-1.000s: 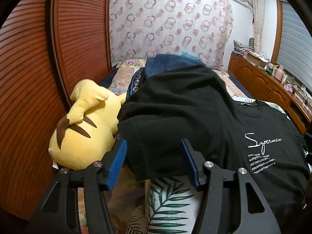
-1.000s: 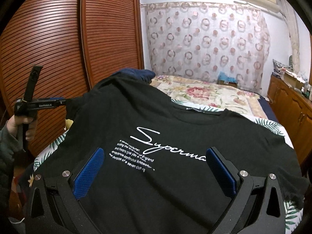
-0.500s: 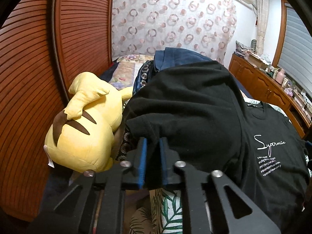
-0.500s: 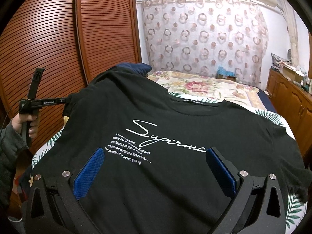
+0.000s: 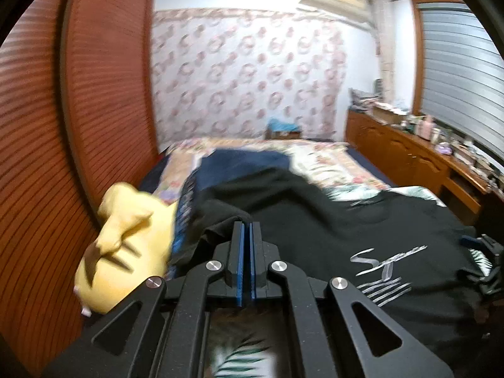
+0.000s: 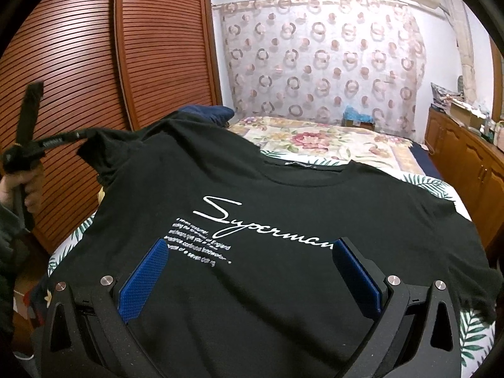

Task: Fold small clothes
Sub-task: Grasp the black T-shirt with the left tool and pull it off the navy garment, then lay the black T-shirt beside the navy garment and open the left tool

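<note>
A black T-shirt (image 6: 283, 195) with white script print lies spread on the bed, chest up. My left gripper (image 5: 245, 228) is shut on its left sleeve (image 5: 217, 223), the blue pads nearly touching. In the right wrist view that left gripper (image 6: 77, 134) holds the sleeve (image 6: 107, 151) lifted off the bed, with a person's hand (image 6: 22, 189) on its handle. My right gripper (image 6: 249, 244) hovers over the shirt's lower front, wide open, with only flat cloth below its blue pads (image 6: 145, 277). The left wrist view is motion-blurred.
A yellow plush toy (image 5: 126, 239) lies left of the shirt against slatted wooden wardrobe doors (image 6: 78, 63). A navy garment (image 5: 245, 163) lies beyond the sleeve. Floral bedspread (image 6: 315, 138) stretches toward the curtain; a wooden cabinet (image 5: 409, 160) lines the right side.
My left gripper closed on the sleeve edge, then rose, lifting the sleeve off the bed. The right gripper stayed open over the shirt.
</note>
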`<state>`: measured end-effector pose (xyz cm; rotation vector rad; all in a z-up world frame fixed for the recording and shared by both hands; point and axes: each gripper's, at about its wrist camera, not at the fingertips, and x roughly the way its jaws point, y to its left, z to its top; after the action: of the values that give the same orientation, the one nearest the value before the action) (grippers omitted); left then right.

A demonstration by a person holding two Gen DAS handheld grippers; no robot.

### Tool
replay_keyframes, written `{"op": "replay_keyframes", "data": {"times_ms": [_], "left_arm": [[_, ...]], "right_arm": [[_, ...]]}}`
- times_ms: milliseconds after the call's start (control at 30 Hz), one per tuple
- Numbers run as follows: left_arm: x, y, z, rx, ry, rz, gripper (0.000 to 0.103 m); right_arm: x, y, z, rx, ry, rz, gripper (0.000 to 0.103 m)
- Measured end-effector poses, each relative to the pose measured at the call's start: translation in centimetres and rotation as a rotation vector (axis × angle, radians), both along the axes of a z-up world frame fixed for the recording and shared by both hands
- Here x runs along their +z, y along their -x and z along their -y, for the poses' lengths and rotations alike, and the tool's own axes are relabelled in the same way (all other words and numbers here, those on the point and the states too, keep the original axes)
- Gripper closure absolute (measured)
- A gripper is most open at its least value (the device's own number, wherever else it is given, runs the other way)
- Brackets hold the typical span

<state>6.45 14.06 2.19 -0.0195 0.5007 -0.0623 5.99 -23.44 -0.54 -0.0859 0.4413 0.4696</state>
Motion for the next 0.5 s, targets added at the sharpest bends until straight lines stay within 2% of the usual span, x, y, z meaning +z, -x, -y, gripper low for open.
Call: {"op": "replay_keyframes", "data": {"times_ms": [233, 400, 500], "left_arm": [[2.3, -2.2, 6.6, -0.164, -0.019, 0.024, 0.100], [1.7, -2.8, 10.8, -0.260, -0.039, -0.004, 0.100], [0.9, -2.8, 12.0, -0.282, -0.047, -0.034, 0.099]], "right_arm": [[0.8, 0.4, 1.7, -0.047, -0.032, 0.022, 0.000], [0.7, 1.0, 2.5, -0.076, -0.052, 0.027, 0.000], [0.3, 1.2, 2.2, -0.088, -0.059, 0.021, 0.000]]}}
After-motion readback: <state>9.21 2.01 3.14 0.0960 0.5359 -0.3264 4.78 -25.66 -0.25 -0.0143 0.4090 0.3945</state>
